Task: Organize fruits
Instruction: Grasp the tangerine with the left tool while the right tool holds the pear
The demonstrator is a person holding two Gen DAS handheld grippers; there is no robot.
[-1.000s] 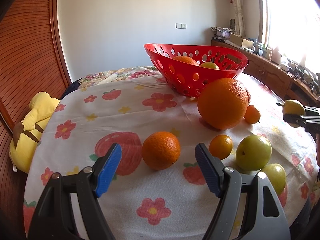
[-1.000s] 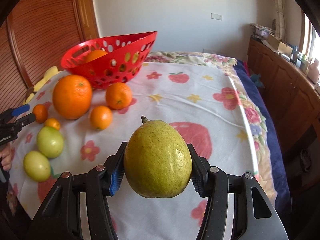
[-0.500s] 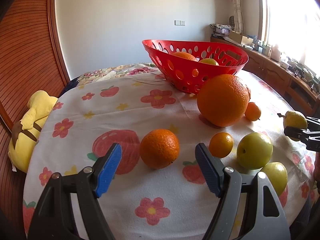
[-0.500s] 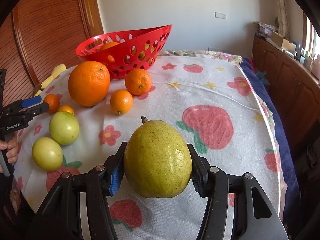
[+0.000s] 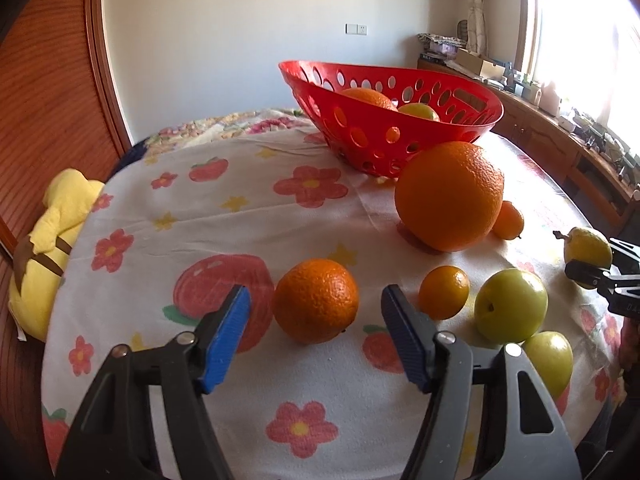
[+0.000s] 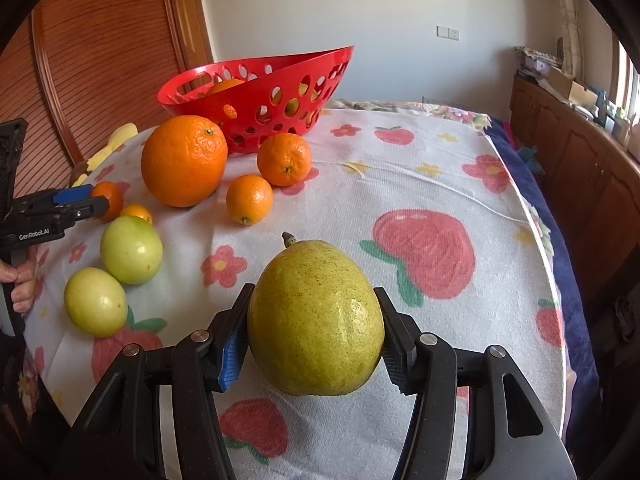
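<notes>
Pear (image 6: 316,320) clamped in right hand-held gripper (image 6: 316,338) (stem pointing away).

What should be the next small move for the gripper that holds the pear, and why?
Probably carry the pear toward the red basket. The right gripper is already shut on it and holds it above the tablecloth, while the basket holds some fruit and looks to have room.

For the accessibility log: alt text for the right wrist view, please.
The right hand-held gripper is shut on a yellow-green pear above a fruit-print tablecloth. Beyond it lie oranges and green fruits, with a red basket behind them.
</notes>
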